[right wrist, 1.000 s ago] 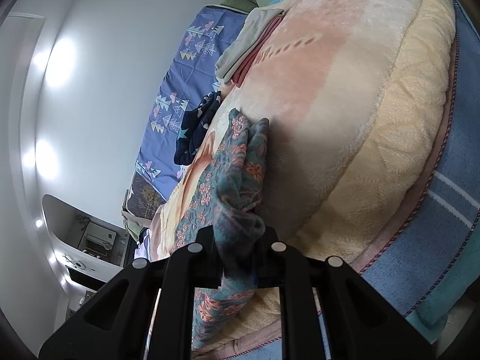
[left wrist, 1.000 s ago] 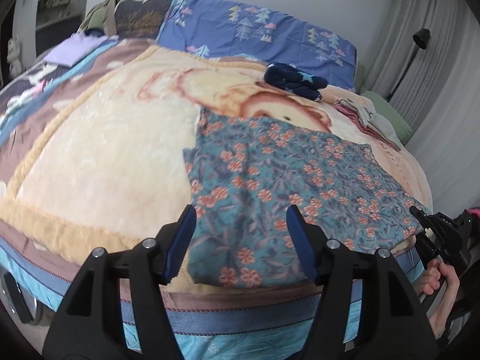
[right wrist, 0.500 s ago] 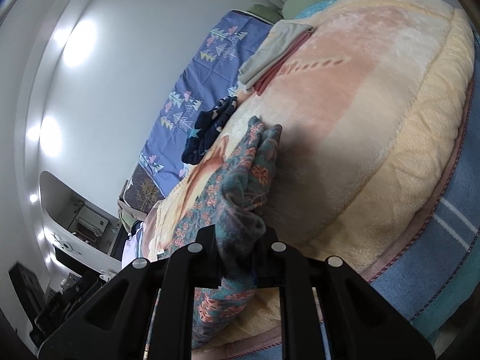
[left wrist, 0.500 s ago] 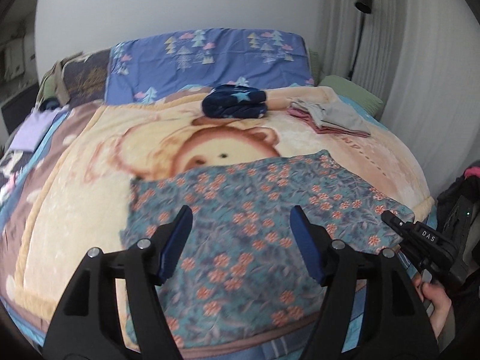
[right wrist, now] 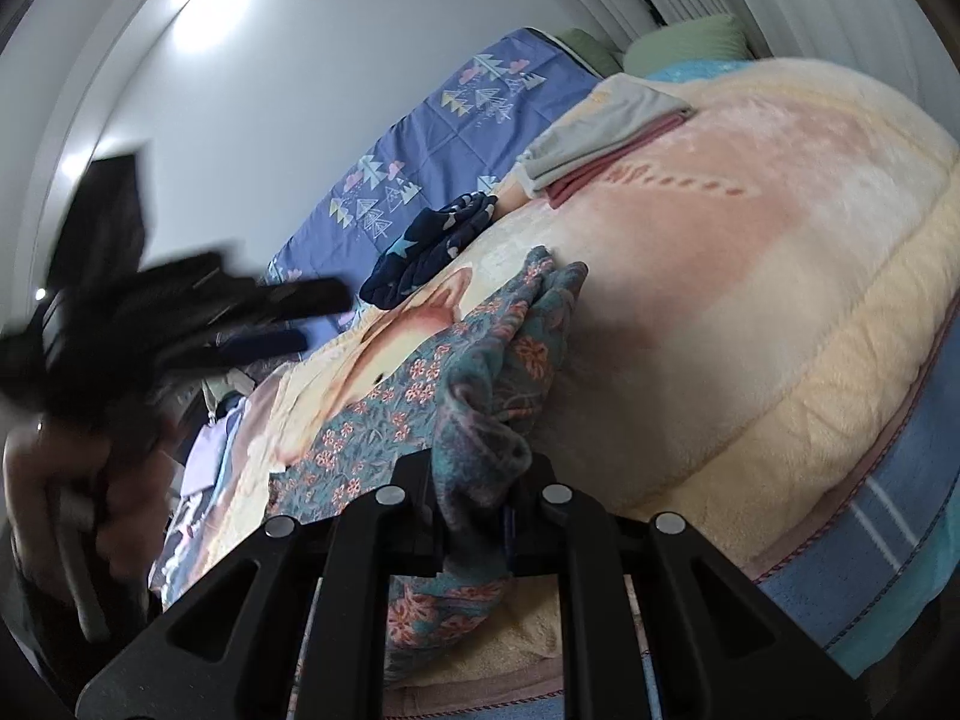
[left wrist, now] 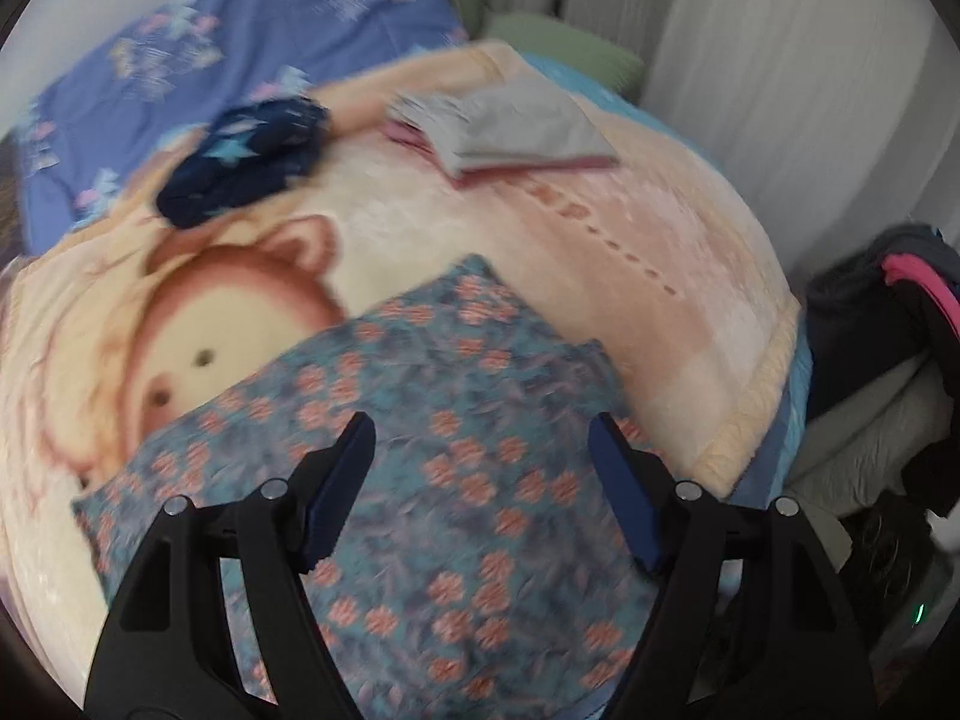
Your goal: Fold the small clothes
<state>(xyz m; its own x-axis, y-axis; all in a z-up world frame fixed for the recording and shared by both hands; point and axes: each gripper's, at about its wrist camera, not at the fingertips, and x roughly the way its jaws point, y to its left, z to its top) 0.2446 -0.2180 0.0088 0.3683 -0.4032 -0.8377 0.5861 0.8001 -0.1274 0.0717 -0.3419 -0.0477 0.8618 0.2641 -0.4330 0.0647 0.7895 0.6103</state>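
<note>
- Floral cloth (left wrist: 456,480) spread flat on the bear blanket (left wrist: 252,324) over the bed — laid out smooth, likely so edges can be matched for a fold.
- One corner bunched and pinched between the fingers of the right gripper (right wrist: 474,516), pressed tight on the fabric (right wrist: 480,432); probably held as an anchor or a lifting point.
- Left gripper (left wrist: 480,480) above the cloth, fingers spread wide with nothing between them, having just been opening — seemingly heading for another edge.
- Seen blurred from the right wrist view, in a hand (right wrist: 66,480).
- Dark star-print bundle (left wrist: 246,162) and grey-pink folded stack (left wrist: 510,132) parked farther up the bed, well apart — apparently finished pieces, out of the way.
</note>
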